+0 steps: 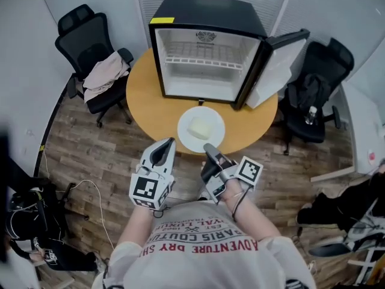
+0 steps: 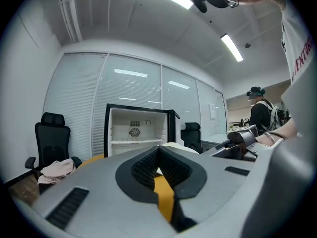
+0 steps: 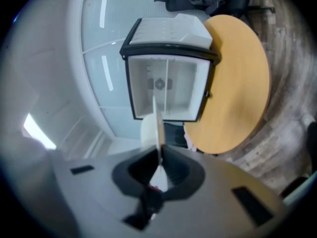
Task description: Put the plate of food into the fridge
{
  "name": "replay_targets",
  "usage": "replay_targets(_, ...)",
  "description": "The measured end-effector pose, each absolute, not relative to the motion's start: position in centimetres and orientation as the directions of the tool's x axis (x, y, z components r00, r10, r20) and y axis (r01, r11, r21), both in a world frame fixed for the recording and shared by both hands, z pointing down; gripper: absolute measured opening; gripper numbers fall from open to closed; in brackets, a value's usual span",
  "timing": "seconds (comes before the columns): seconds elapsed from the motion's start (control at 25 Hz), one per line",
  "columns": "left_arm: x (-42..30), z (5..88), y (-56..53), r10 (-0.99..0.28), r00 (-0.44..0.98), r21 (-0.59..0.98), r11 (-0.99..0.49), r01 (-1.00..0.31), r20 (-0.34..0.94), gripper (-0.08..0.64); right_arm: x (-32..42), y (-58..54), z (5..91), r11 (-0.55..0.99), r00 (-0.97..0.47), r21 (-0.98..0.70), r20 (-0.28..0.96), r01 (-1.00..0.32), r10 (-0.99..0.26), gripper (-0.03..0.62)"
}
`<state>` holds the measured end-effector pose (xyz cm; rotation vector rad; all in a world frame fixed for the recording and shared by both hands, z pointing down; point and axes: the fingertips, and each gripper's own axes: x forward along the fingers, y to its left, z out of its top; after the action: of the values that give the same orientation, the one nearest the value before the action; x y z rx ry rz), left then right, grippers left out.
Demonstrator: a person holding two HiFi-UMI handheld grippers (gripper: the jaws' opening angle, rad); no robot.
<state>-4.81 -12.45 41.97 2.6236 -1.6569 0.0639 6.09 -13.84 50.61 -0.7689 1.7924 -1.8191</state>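
A white plate [image 1: 201, 140] with a pale yellow block of food [image 1: 199, 127] hovers over the near edge of the round wooden table [image 1: 143, 95]. My right gripper [image 1: 209, 150], rolled onto its side, is shut on the plate's near rim. In the right gripper view the plate [image 3: 159, 125] shows edge-on between the jaws of the right gripper [image 3: 159, 157]. My left gripper [image 1: 168, 144] is just left of the plate, shut and holding nothing; it looks the same in its own view [image 2: 157, 155]. The black mini fridge [image 1: 204, 59] stands on the table with its door [image 1: 280, 65] swung open to the right. Its inside is empty, with one wire shelf.
A black office chair [image 1: 90, 44] draped with a beige cloth [image 1: 106, 72] stands left of the table. Another black chair [image 1: 314, 98] holding a bag is behind the open door. Cables and bags lie on the wooden floor at the lower left and right.
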Motion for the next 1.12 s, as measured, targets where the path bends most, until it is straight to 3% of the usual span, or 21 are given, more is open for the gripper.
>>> replay_targets(0.52,-0.2,43.8,-20.5,-0.903,0.421,0.032,-0.420,-0.907,0.089,0.026,10.7,-22.3,51.2,-0.056,-0.737,-0.997,0.080,-0.057,-0.671,0.040)
replay_targets(1.12,-4.9,43.2,-32.9,-0.859,0.502,0.012,-0.504,-0.864,0.096,0.026,6.5,-33.6,50.1,-0.048,-0.669,-0.998,0.063,-0.041,-0.741,0.040)
